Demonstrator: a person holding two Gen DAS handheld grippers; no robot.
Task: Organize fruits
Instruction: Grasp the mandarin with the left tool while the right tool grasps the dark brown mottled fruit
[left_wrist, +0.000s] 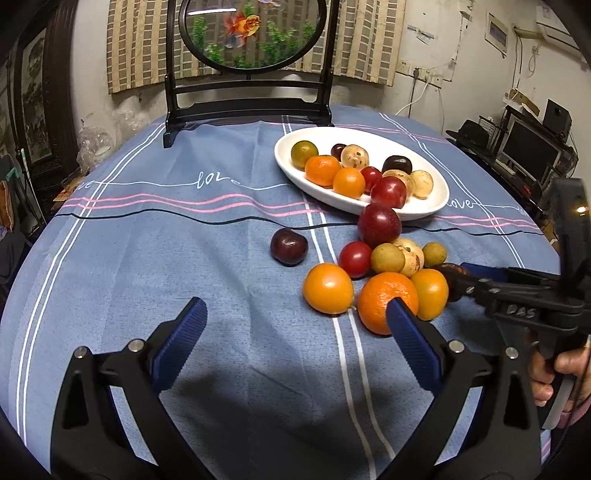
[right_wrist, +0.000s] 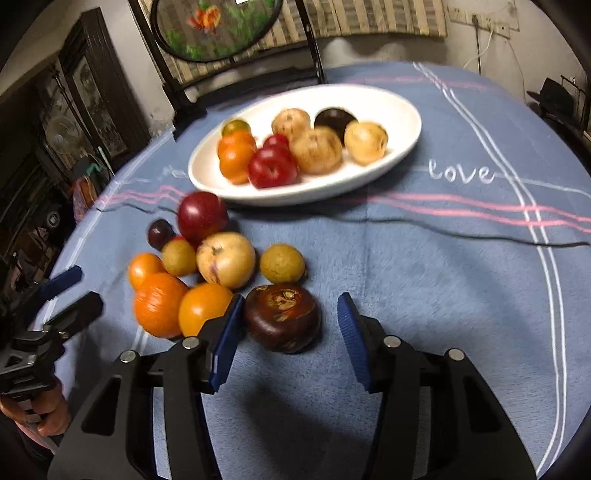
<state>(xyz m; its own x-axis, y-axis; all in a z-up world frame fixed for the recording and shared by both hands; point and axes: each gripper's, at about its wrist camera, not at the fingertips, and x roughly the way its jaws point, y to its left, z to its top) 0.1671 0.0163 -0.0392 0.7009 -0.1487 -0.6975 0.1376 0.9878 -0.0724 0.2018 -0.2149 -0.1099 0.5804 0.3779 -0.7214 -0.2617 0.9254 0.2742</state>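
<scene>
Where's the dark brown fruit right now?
In the right wrist view, the dark brown fruit sits on the tablecloth between the right gripper's open jaws.

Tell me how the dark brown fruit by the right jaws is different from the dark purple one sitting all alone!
The dark brown fruit is bigger and squat, with a rough tan patch on top; the dark purple fruit is smaller, rounder, smooth and shiny. The brown one lies between the right gripper's jaws beside the pile; the purple one sits apart on the blue tablecloth, nothing touching it. Both are dark and not yet on the white plate.
</scene>
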